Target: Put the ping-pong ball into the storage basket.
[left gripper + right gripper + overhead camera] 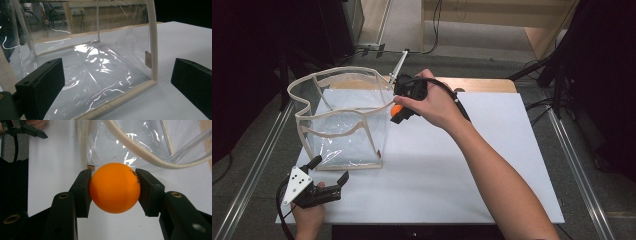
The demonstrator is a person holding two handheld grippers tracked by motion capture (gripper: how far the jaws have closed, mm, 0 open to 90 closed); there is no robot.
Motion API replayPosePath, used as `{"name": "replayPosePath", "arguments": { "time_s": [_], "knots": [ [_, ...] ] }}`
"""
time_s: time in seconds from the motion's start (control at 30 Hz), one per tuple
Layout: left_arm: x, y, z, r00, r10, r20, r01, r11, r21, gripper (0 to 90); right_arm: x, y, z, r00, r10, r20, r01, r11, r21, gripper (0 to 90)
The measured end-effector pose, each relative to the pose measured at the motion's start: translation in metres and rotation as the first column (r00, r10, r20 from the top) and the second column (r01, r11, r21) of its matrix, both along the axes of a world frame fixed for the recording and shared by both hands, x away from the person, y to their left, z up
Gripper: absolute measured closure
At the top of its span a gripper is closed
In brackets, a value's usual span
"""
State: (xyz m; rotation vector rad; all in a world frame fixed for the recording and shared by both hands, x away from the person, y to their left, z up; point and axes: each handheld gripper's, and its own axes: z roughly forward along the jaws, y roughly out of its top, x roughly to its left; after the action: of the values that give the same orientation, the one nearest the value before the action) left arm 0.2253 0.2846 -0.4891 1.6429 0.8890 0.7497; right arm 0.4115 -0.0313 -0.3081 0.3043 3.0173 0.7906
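High view: orange ball (396, 109) mostly hidden behind right gripper (404, 107) and hand at frame centre; clear bag (95, 70) cut off at top and left edges in left gripper view.

My left gripper (117, 82) by the clear bag (100, 67)

I see its two black jaws wide apart. The see-through bag with cream edges sits on the white table (180, 40) just ahead.
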Motion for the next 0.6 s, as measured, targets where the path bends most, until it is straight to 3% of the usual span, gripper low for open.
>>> {"name": "replayPosePath", "arguments": {
  "time_s": [0.6],
  "knots": [
    [0.000, 0.001, 0.000, 1.0000, 0.000, 0.001, 0.000, 1.0000, 0.000, 0.0, 0.005, 0.003, 0.020, 0.9999, 0.003, 0.011, -0.003, 0.9999, -0.012, 47.9]
  ]
}}
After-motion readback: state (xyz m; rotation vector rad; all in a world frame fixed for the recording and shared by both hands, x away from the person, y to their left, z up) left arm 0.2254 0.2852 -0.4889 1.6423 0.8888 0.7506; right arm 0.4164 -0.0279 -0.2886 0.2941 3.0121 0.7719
